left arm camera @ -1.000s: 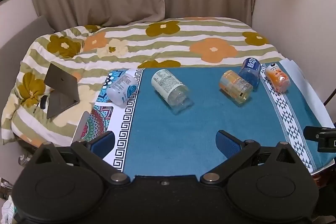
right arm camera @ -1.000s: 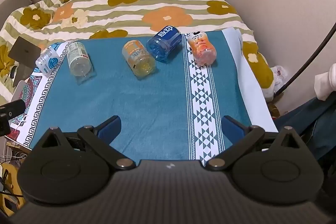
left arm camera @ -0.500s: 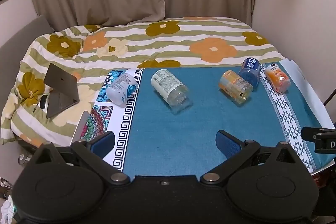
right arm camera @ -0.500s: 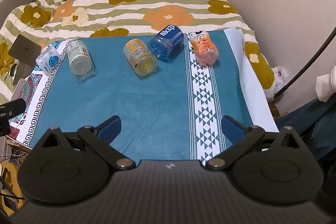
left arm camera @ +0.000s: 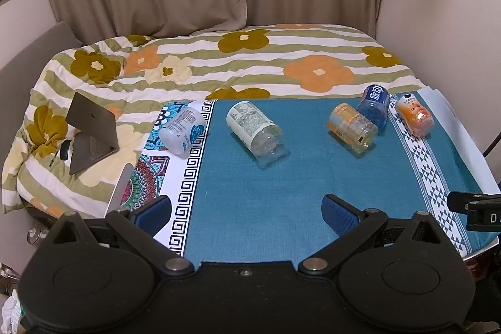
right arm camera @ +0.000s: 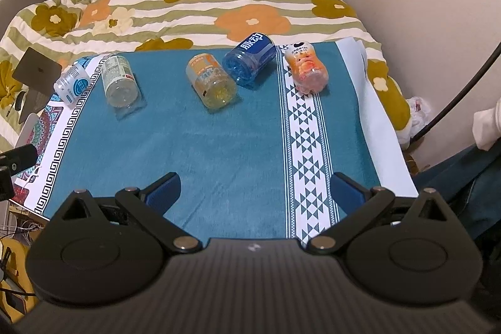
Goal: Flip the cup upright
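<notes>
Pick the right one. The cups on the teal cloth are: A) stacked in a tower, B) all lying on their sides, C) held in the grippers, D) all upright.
B: all five cups lie tipped over on the cloth, none upright or held.

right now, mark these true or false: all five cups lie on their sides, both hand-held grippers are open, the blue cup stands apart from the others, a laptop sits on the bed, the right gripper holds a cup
1. All five cups lie on their sides. True: none is upright.
2. Both hand-held grippers are open. True: the left hand-held gripper and the right hand-held gripper are spread wide and empty.
3. The blue cup stands apart from the others. False: it lies against the yellow cup.
4. A laptop sits on the bed. True, left of the blue cloth.
5. The right gripper holds a cup. False: it holds nothing, well short of the cups.
</notes>
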A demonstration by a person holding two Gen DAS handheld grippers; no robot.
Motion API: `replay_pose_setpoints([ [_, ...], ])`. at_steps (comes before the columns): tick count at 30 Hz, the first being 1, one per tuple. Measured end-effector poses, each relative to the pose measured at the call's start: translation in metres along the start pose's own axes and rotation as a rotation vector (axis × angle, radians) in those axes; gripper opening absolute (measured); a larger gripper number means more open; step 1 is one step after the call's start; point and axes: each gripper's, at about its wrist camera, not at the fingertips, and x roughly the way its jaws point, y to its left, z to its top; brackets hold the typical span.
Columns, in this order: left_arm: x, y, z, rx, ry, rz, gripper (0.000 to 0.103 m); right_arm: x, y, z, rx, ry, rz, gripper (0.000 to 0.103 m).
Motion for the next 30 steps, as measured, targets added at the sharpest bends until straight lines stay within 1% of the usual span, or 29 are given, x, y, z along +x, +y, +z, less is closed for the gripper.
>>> replay_pose_setpoints([
  [17,0.0027,0.0011,0.0017,-0.006,0.010,-0.009,0.103,0.0008,0.0008,0.0004,-0.001,0.001,-0.003,0.103],
  [30,0.0027,0.0013,0.0040,-0.002,0.001,-0.011,0.103,-0.0010,-0.0003,0.0021,0.004,0.002,-0.005,0.103],
])
